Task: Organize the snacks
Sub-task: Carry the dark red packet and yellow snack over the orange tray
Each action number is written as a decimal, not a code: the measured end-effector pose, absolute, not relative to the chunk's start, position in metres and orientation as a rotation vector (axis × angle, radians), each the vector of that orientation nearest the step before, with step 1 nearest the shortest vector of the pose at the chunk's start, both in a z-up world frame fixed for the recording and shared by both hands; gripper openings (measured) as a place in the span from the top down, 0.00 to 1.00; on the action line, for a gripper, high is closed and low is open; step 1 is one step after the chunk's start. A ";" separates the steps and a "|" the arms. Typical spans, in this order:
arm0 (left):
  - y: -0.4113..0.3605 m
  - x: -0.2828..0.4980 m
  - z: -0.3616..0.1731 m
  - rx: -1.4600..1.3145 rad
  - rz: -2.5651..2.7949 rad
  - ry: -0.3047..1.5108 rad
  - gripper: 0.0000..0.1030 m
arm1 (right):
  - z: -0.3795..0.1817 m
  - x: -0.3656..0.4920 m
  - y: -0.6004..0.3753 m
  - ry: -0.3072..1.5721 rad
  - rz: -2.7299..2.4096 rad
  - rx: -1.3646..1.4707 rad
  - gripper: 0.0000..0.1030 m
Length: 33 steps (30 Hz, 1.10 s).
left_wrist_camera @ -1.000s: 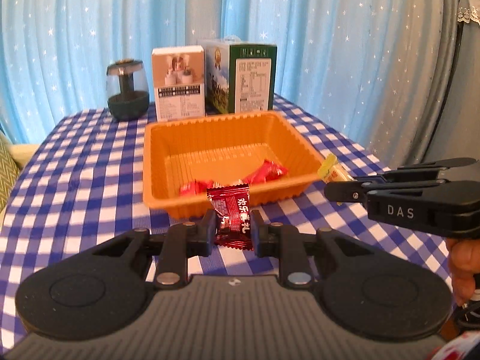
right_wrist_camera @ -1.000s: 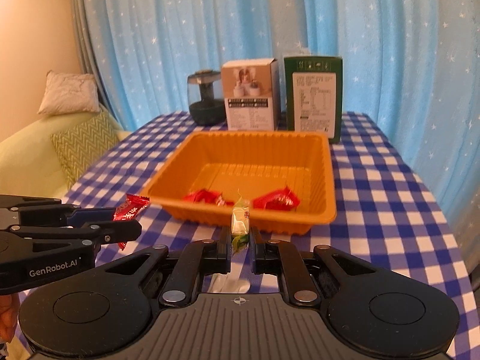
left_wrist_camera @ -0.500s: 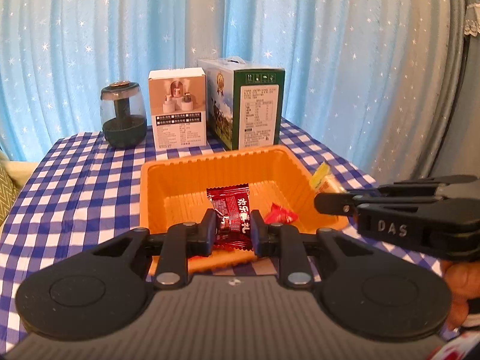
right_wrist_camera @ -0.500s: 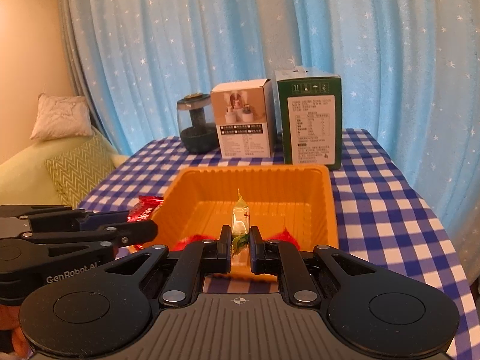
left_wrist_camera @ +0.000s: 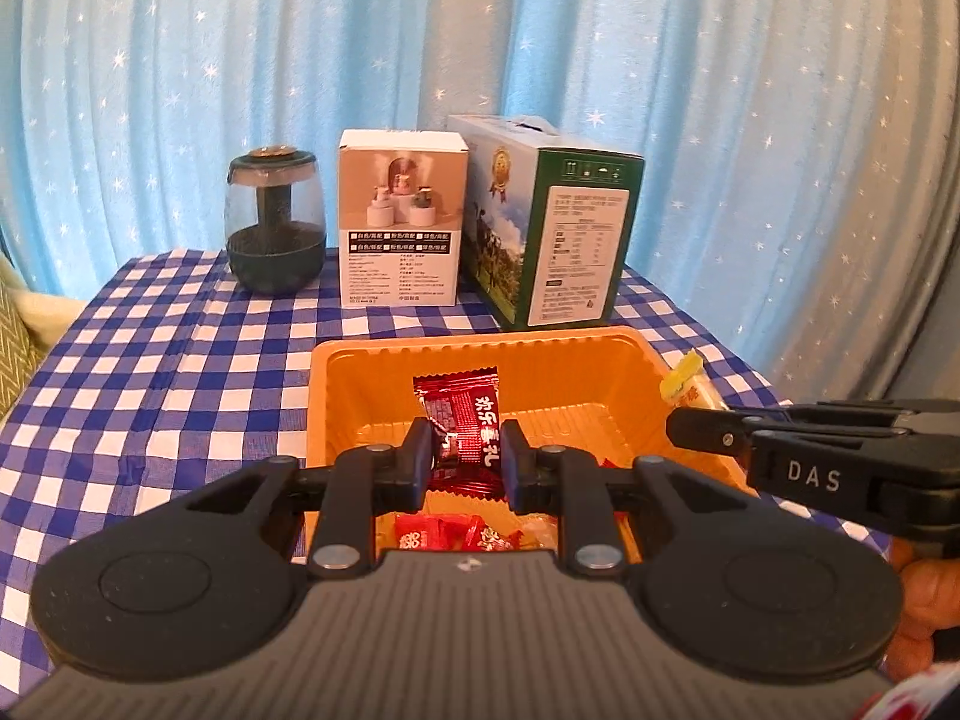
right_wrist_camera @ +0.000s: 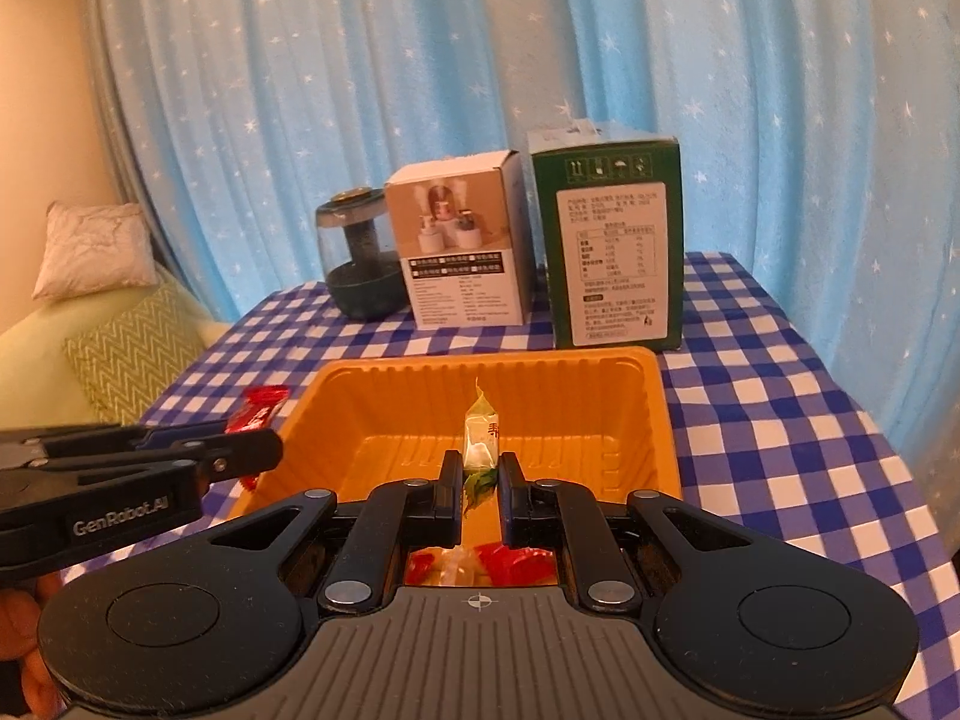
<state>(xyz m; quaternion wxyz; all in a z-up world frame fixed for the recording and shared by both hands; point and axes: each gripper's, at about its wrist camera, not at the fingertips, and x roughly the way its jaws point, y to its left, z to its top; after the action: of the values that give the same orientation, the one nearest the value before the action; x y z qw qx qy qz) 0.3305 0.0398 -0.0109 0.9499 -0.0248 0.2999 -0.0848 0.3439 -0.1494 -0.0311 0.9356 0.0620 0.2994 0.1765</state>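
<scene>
Red candy (left_wrist_camera: pixel 465 429) and green candy (right_wrist_camera: pixel 480 444), clenched in left claw (left_wrist_camera: pixel 465 450) and right claw (right_wrist_camera: pixel 480 474), now carried over the orange tray (left_wrist_camera: pixel 336 396); ready for dropping.

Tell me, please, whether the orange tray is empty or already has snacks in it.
Not empty. The orange tray already has red-wrapped snacks lying on its floor at the near end, seen below both grippers' fingers.
</scene>
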 end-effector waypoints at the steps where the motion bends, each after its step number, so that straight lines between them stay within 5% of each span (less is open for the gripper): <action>1: 0.041 0.332 -0.012 -0.052 -0.173 0.612 0.79 | -0.033 0.347 -0.149 0.618 0.360 0.133 0.89; 10: 0.047 0.348 -0.024 -0.063 -0.194 0.654 0.78 | -0.044 0.364 -0.142 0.647 0.366 0.132 0.89; 13: 0.050 0.350 -0.025 -0.072 -0.180 0.657 0.69 | -0.045 0.364 -0.142 0.653 0.367 0.131 0.89; 33: 0.062 0.348 -0.023 -0.101 -0.140 0.657 0.69 | -0.041 0.362 -0.135 0.633 0.394 0.151 0.89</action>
<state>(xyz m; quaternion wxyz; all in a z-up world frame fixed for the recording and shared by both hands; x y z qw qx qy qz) 0.3483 0.0623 -0.0225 0.9428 -0.0496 0.3223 -0.0689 0.3619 -0.1349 -0.0414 0.9285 0.0735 0.3089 0.1925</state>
